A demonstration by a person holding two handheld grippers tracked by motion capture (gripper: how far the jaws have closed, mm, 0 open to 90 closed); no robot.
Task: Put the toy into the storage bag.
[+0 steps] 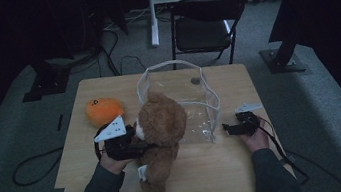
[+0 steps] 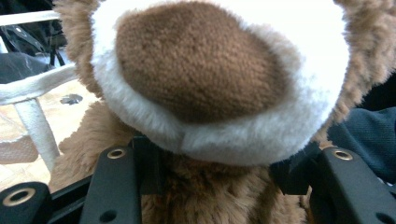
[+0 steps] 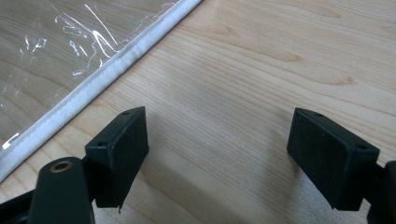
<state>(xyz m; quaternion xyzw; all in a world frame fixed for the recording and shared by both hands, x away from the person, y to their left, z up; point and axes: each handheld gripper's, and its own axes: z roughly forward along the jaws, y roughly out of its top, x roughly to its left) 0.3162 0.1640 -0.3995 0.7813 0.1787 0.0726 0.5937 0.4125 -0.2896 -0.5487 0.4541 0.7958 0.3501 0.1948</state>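
Note:
A brown teddy bear [image 1: 163, 127] stands half raised at the middle of the wooden table [image 1: 209, 171], leaning against a clear plastic bag [image 1: 184, 99] with white trim. My left gripper [image 1: 137, 140] comes at the bear from its left side. In the left gripper view the black jaws of the left gripper [image 2: 219, 163] press into the fur on both sides, below a brown pad ringed in white on the teddy bear [image 2: 201, 70]. My right gripper [image 1: 226, 128] rests low by the bag's right corner. That right gripper [image 3: 217, 149] stands open over bare wood, with the bag's edge [image 3: 93, 84] to its left.
An orange plush toy [image 1: 104, 110] lies at the table's left, behind my left hand. A small dark round spot [image 1: 195, 80] shows through the bag's far side. A dark folding chair [image 1: 204, 25] stands beyond the table's far edge. Cables run across the floor at left.

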